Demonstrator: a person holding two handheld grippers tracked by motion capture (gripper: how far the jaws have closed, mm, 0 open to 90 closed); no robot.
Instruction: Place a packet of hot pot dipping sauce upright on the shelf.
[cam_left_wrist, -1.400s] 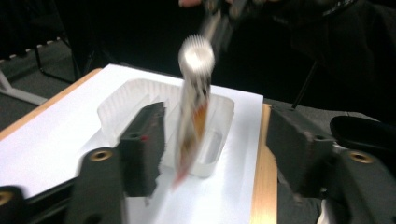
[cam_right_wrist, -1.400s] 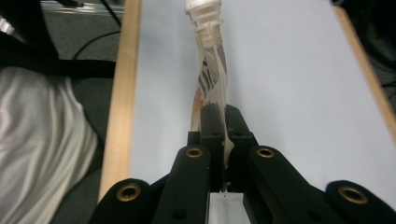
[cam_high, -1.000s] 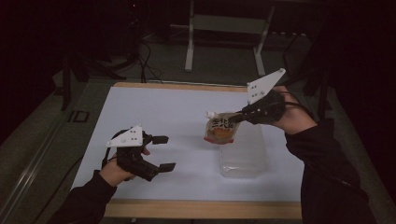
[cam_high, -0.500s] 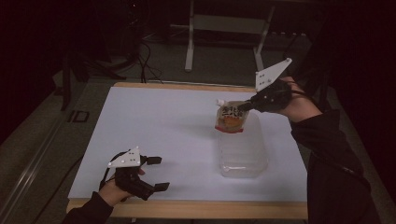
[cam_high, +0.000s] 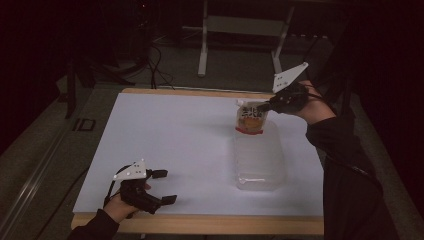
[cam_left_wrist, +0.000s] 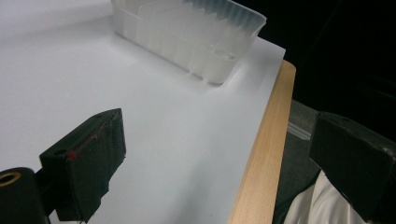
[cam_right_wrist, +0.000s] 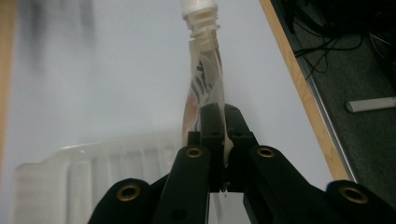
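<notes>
1. While the left gripper (cam_high: 162, 186) sits low at about 7 o'clock on the desk (cam_high: 165, 135), close to the near wooden edge, its jaws stand spread wide with nothing between them; in the left gripper view only white desk surface and the wooden rim lie in the gap.
2. Toward 1 o'clock in the left gripper view lies the near end of the clear plastic bin (cam_left_wrist: 196, 32), well apart from the jaws.
3. In the high view, the clear plastic bin (cam_high: 260, 160) rests on the right half of the desk, at about 4 o'clock from desk centre, long axis running near to far.
4. The spouted pouch (cam_high: 251, 119) hangs at the far end of the bin, at about 2 o'clock on the desk, white cap at its top left corner.
5. The right gripper (cam_high: 264, 106) has its jaws pressed together on the pouch's upper edge; in the right gripper view the pouch (cam_right_wrist: 203, 88) stretches away from the pinch toward 12 o'clock, the spout farthest, the bin (cam_right_wrist: 93, 172) at 9 o'clock.
</notes>
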